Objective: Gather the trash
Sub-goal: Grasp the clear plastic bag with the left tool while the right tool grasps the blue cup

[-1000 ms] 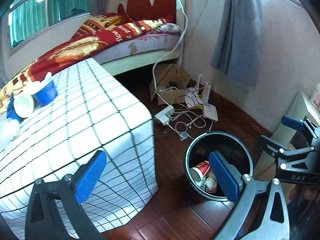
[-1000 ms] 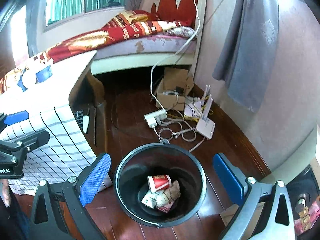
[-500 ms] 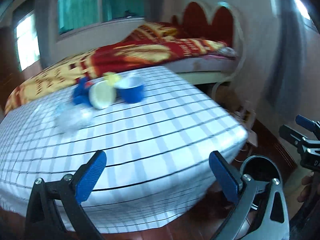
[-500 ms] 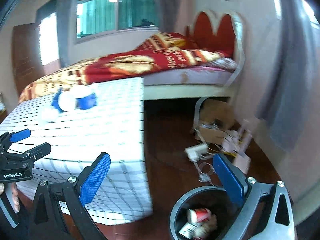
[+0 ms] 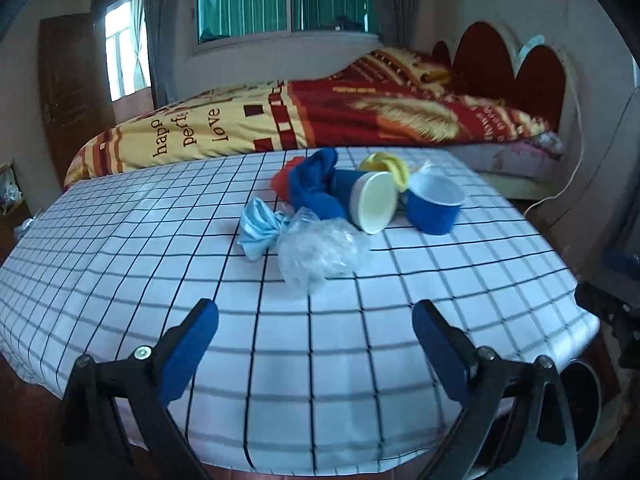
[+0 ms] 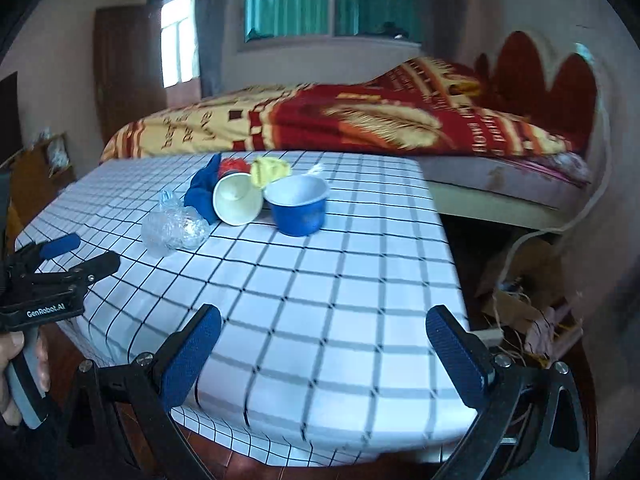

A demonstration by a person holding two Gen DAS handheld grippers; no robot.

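Trash lies on the checked tablecloth (image 5: pixel 360 360): a crumpled clear plastic bag (image 5: pixel 320 252), a light blue wrapper (image 5: pixel 258 232), a blue cloth (image 5: pixel 316 188), a white paper cup (image 5: pixel 374 202) on its side, an upright blue cup (image 5: pixel 436 206) and a yellow wad (image 5: pixel 386 166). My left gripper (image 5: pixel 312 316) hovers over the near table edge, short of the plastic bag; its jaws are closing with nothing between them. My right gripper (image 6: pixel 324 320) is open and empty over the table's near corner, with the blue cup (image 6: pixel 298 208) and paper cup (image 6: pixel 236 200) beyond it.
A bed with a red and yellow blanket (image 5: pixel 320 120) stands behind the table. The black bin (image 5: pixel 580 396) peeks out at the table's lower right. A cardboard box with cables (image 6: pixel 520 300) lies on the floor to the right. A hand (image 6: pixel 16 380) holds the left gripper (image 6: pixel 80 256).
Both views swung from the bin on the floor up and left to the table top. The trash pile now sits ahead of both grippers, and the bin has dropped to the frame edge.
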